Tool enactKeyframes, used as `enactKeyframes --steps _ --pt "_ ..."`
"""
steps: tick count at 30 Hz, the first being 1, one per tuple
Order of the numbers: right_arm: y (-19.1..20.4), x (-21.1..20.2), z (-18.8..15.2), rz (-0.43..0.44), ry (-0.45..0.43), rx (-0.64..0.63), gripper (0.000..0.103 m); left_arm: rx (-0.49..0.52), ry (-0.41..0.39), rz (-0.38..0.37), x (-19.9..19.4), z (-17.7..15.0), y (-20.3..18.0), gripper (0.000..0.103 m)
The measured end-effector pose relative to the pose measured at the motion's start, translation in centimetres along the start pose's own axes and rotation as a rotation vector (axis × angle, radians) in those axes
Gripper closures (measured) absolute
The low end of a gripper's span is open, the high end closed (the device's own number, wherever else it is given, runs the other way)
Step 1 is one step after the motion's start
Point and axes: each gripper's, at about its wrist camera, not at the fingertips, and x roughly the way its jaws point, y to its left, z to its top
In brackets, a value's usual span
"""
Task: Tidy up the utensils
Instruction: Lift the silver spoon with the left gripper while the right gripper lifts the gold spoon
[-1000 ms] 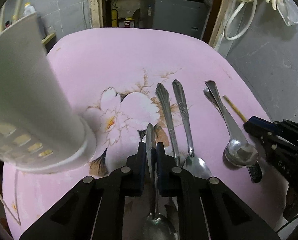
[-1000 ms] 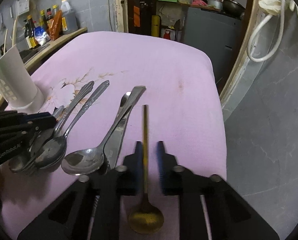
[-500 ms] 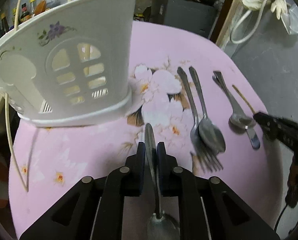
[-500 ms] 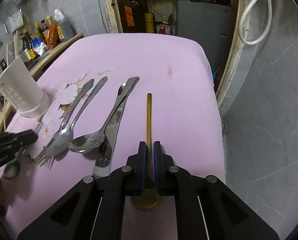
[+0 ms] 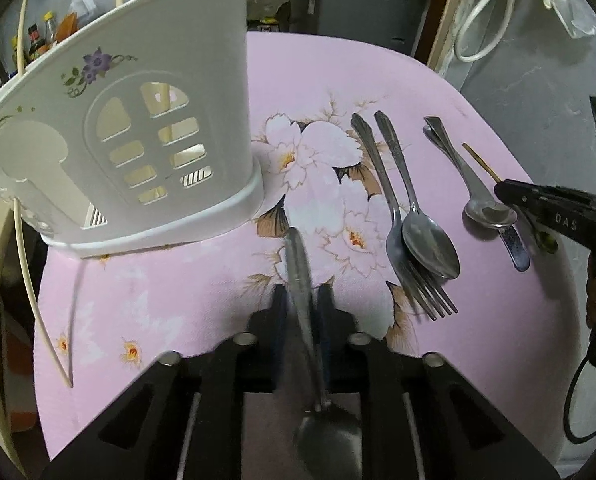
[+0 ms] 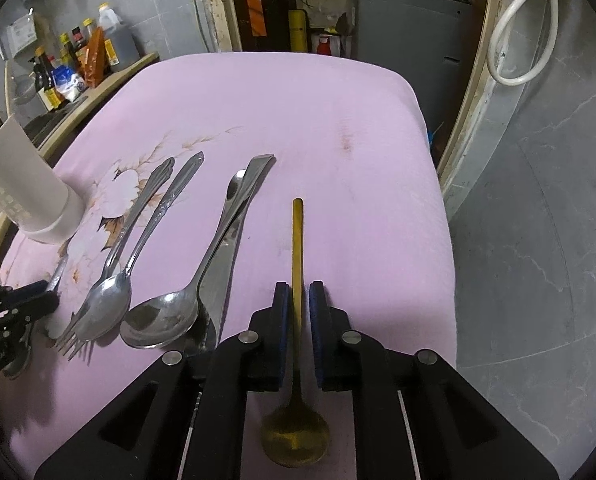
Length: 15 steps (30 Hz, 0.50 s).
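My left gripper [image 5: 302,292] holds a steel spoon [image 5: 298,264] by its handle above the cloth, bowl toward the camera. Its jaws are closing on that handle. The white plastic utensil holder [image 5: 138,140] stands upright just ahead and to the left of it. My right gripper [image 6: 298,292] is shut on the thin handle of a gold spoon [image 6: 298,240] near the table's right edge. In the left wrist view the right gripper [image 5: 501,192] shows at the right with the gold spoon [image 5: 479,160] sticking out.
On the pink flowered cloth [image 6: 337,100] between the grippers lie a fork [image 5: 393,216] under a teaspoon [image 5: 429,244], then a large spoon [image 5: 489,212] across a knife [image 5: 513,244]. Bottles [image 6: 70,64] crowd a shelf at the left. A grey wall is close on the right.
The left gripper pulled back with the steel spoon, so the holder now shows whole ahead of it. The right gripper's jaws, earlier open around the gold spoon's handle, closed on it.
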Motion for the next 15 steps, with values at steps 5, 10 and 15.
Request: enactKeyframes --steps 5,10,15 --pt "-0.1 -1.6 -0.5 0.045 -0.075 0.03 0.1 -0.085 -0.067 -0.07 -1.2 -0.6 1.3 0.096" --pt "0.7 -4.6 -1.8 0.07 -0.22 0.034 0.1 -0.113 -0.216 -0.104 -4.5 -1.6 1.7 0.096" --pt "2.0 -7.5 -2.1 0.076 -0.348 0.031 0.1 -0.104 -0.329 -0.097 -7.3 -2.1 1.2 0.096"
